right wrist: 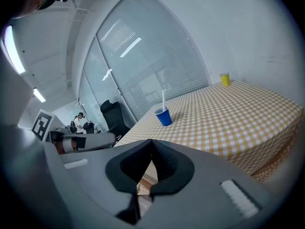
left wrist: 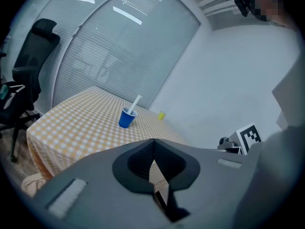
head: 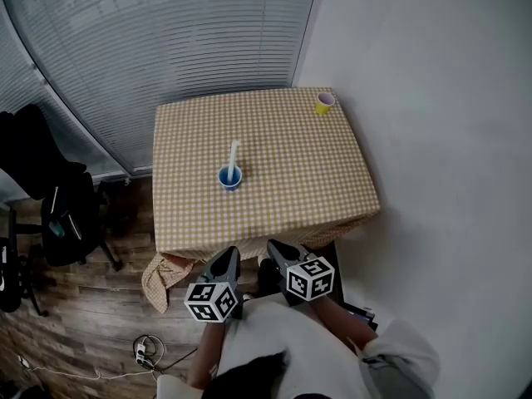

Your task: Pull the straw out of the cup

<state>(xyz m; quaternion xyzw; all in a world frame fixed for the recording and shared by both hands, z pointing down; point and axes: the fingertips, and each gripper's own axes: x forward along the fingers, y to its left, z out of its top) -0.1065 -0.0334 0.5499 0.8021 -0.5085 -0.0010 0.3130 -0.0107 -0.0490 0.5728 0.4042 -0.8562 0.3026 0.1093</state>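
Note:
A blue cup [head: 230,177] stands near the middle of the checked table [head: 283,181], with a white straw [head: 233,154] leaning out of it. The same blue cup [left wrist: 126,118] and straw [left wrist: 136,102] show far ahead in the left gripper view, and the cup [right wrist: 163,116] and straw [right wrist: 164,99] also in the right gripper view. My left gripper [head: 230,262] and right gripper [head: 278,252] hang side by side just short of the table's near edge, well away from the cup. Both are shut with nothing between the jaws.
A small yellow cup [head: 324,102] sits at the table's far right corner. A white wall [head: 432,98] runs along the right side and window blinds [head: 166,40] stand behind the table. A black office chair [head: 58,206] stands at the left on the wooden floor.

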